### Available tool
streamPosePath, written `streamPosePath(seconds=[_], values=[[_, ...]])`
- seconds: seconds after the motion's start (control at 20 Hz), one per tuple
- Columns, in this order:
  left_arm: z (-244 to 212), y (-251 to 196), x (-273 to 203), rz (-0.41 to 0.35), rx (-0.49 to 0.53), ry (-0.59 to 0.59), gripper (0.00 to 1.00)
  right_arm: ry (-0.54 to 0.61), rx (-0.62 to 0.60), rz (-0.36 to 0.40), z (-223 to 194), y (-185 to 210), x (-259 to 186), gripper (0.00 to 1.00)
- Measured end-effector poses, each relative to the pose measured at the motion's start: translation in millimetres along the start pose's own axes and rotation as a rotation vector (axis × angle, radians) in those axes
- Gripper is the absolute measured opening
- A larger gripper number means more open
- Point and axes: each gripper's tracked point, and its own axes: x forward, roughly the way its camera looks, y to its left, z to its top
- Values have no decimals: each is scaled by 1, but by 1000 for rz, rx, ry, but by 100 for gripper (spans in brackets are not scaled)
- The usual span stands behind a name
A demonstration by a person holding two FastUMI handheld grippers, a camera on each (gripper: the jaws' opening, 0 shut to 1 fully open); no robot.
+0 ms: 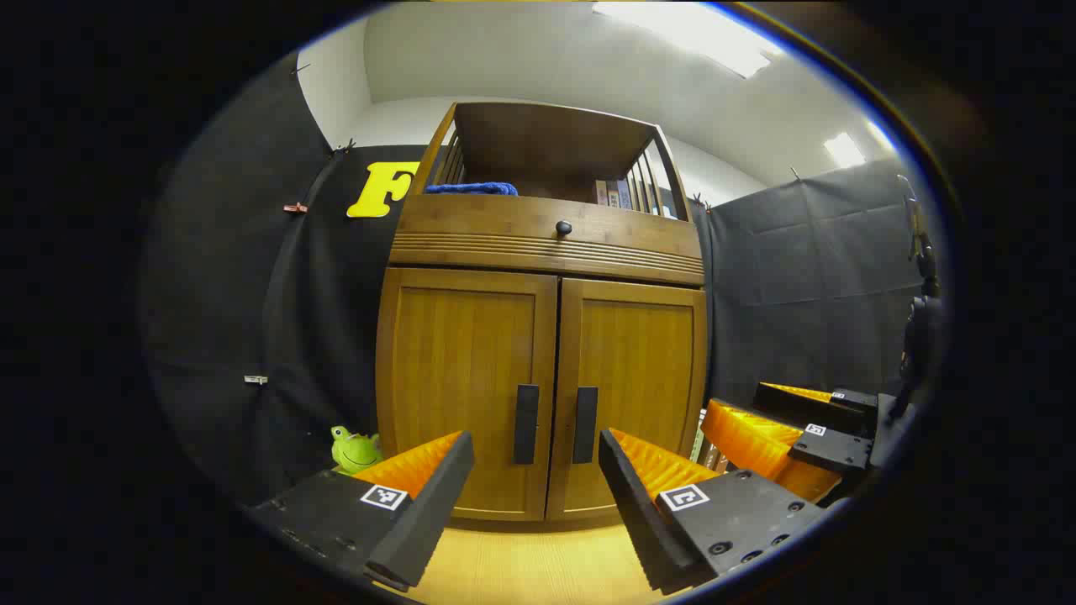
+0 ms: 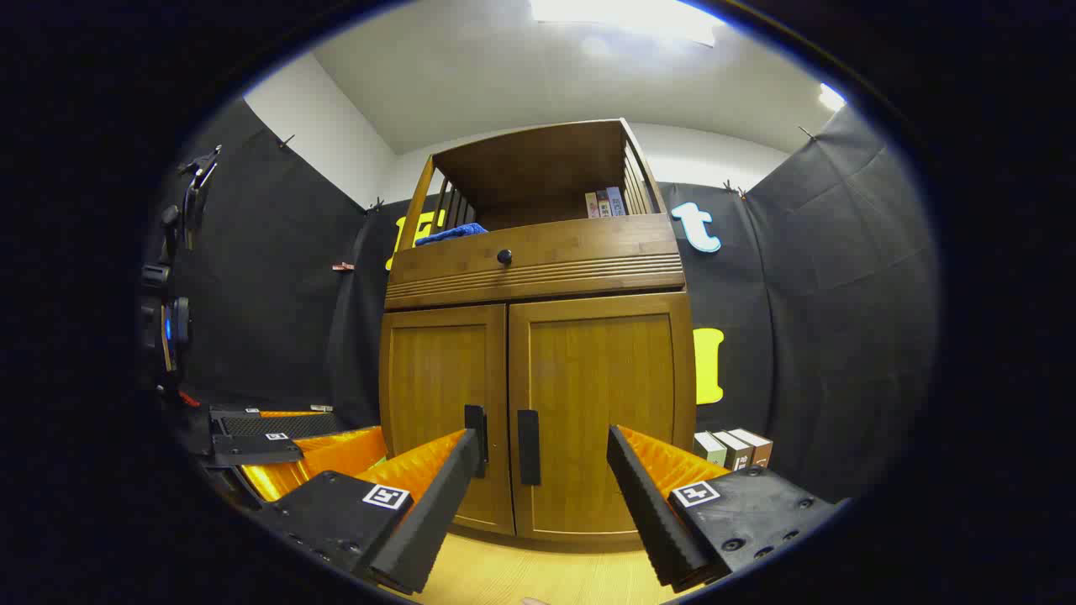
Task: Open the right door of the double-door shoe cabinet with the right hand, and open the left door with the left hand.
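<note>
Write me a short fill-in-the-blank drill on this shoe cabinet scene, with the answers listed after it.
1. Both doors of the shoe cabinet are ____.
2. The left gripper and the right gripper both have their jaws ____.
3. The round knob sits on the drawer front ____ the two doors.
4. On the floor left of the cabinet sits a green toy ____.

Answers: closed; open; above; frog
</note>
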Motion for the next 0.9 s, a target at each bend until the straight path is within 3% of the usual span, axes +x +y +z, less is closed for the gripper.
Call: streamPosePath(seconds=[0.9], values=[[0, 4, -3, 18, 24, 17, 92, 0, -18, 24, -2, 8, 1, 97]])
